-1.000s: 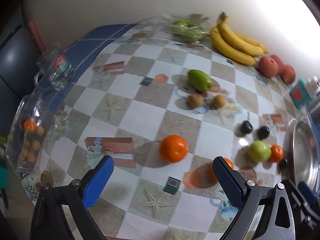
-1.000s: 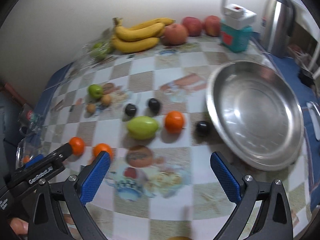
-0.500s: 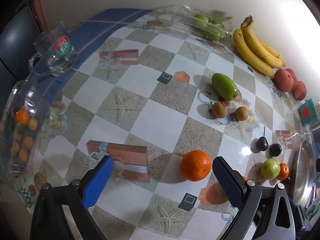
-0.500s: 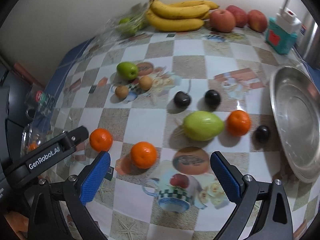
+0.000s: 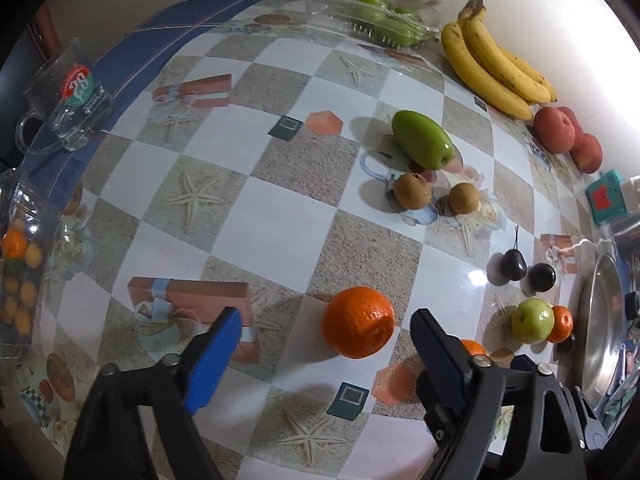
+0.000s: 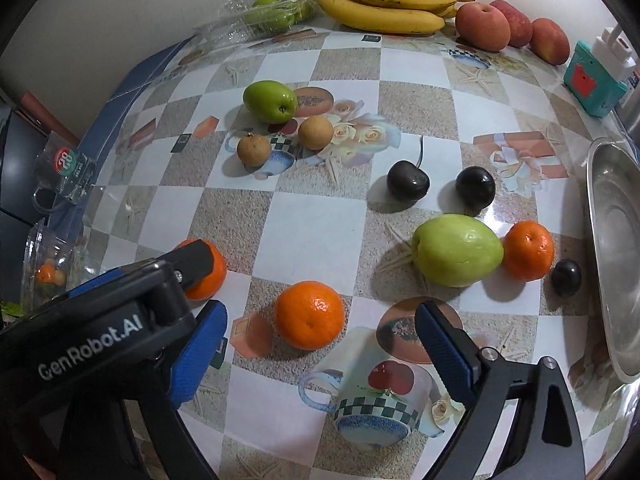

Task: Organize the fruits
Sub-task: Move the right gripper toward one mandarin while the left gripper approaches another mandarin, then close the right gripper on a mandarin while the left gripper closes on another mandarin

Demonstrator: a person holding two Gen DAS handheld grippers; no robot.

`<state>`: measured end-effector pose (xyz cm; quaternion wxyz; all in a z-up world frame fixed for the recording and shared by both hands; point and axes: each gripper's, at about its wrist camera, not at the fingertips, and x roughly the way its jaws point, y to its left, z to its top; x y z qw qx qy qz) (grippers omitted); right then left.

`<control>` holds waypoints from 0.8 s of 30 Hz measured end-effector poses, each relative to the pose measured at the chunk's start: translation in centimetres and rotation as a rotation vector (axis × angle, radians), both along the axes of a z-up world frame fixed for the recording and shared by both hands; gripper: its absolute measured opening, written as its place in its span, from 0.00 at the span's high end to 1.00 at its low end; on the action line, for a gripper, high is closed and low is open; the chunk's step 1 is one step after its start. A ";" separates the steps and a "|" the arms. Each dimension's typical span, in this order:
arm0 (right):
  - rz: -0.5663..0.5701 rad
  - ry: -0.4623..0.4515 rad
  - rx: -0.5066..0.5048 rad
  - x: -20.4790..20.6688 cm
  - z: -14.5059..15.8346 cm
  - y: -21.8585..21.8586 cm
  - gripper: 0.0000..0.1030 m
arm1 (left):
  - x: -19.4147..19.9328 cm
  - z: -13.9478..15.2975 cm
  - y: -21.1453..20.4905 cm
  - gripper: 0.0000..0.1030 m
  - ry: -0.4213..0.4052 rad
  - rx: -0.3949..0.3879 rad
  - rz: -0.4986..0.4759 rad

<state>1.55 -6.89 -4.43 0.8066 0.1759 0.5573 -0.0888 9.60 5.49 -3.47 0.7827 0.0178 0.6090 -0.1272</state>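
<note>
On the checkered tablecloth, one orange (image 5: 358, 322) lies between the blue fingers of my left gripper (image 5: 326, 320). The jaws are closing and the pads stand clear of its skin. A second orange (image 6: 310, 315) lies between the fingers of my right gripper (image 6: 320, 312), whose jaws are also closing without touching it. In the right wrist view the left gripper's black body (image 6: 120, 308) covers part of the first orange (image 6: 206, 270). Further right are a pale green fruit (image 6: 458, 250), a third orange (image 6: 528, 250) and three dark plums (image 6: 408, 180).
A steel plate (image 6: 612, 260) sits at the right edge. Bananas (image 6: 384, 4), red apples (image 6: 482, 26) and a clear box of green fruit (image 5: 380, 20) line the wall. A green apple (image 6: 270, 101), two brown fruits (image 6: 254, 150), a glass mug (image 5: 72, 104) and a teal box (image 6: 596, 76) are around.
Both grippers have come down and closer to the table, each now straddling an orange. The left fingers have drawn visibly nearer together; the right ones only slightly.
</note>
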 end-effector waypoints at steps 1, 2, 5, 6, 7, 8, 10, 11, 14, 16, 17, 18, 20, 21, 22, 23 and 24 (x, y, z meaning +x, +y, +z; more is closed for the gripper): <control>0.002 0.000 -0.001 0.0 0.0 0.0 0.11 | 0.0 -0.1 -0.1 0.19 0.004 0.000 -0.003; 0.004 0.000 -0.004 0.1 -0.1 0.0 0.21 | 0.0 -0.2 -0.2 0.23 0.010 -0.001 -0.005; -0.001 0.001 0.001 0.0 -0.3 -0.2 0.28 | 0.0 -0.4 -0.3 0.30 0.021 -0.005 -0.005; -0.002 0.001 0.002 0.1 -0.3 -0.2 0.29 | 0.0 -0.5 -0.3 0.32 0.024 -0.006 -0.004; -0.003 0.000 0.004 0.0 -0.3 -0.2 0.34 | 0.0 -0.5 -0.3 0.34 0.027 -0.013 -0.004; -0.003 -0.001 0.004 0.0 -0.3 -0.3 0.40 | 0.0 -0.5 -0.4 0.37 0.029 -0.018 -0.006; -0.003 -0.001 0.010 0.0 -0.3 -0.2 0.43 | -0.1 -0.5 -0.5 0.43 0.033 -0.028 -0.013; -0.001 -0.002 0.015 0.0 -0.3 -0.3 0.45 | -0.2 -0.4 -0.6 0.46 0.033 -0.031 -0.015; 0.004 -0.007 0.026 0.0 -0.3 -0.2 0.51 | -0.1 -0.4 -1.1 0.52 0.030 -0.036 -0.020; 0.008 -0.008 0.034 0.0 -0.3 -0.2 0.52 | 0.0 -0.5 -1.2 0.56 0.036 -0.050 -0.018; 0.009 -0.008 0.038 -0.1 -0.3 -0.2 0.54 | -0.1 -0.4 -1.2 0.59 0.039 -0.055 -0.018; 0.009 -0.009 0.044 -0.2 -0.3 -0.3 0.55 | -0.1 -0.4 -1.3 0.59 0.039 -0.057 -0.017; 0.008 -0.012 0.056 -0.2 -0.3 -0.3 0.59 | -0.1 -0.4 -1.3 0.59 0.037 -0.052 -0.016; 0.009 -0.015 0.062 -0.2 -0.3 -0.4 0.60 | -0.1 -0.4 -1.4 0.60 0.036 -0.051 -0.015; 0.010 -0.018 0.065 -0.3 -0.2 -0.3 0.62 | -0.1 -0.4 -1.4 0.60 0.037 -0.052 -0.013; 0.012 -0.018 0.064 -0.3 -0.2 -0.3 0.62 | -0.1 -0.4 -1.4 0.60 0.039 -0.056 -0.007; 0.012 -0.016 0.061 -0.3 -0.2 -0.3 0.62 | 0.0 -0.4 -1.3 0.60 0.043 -0.061 0.001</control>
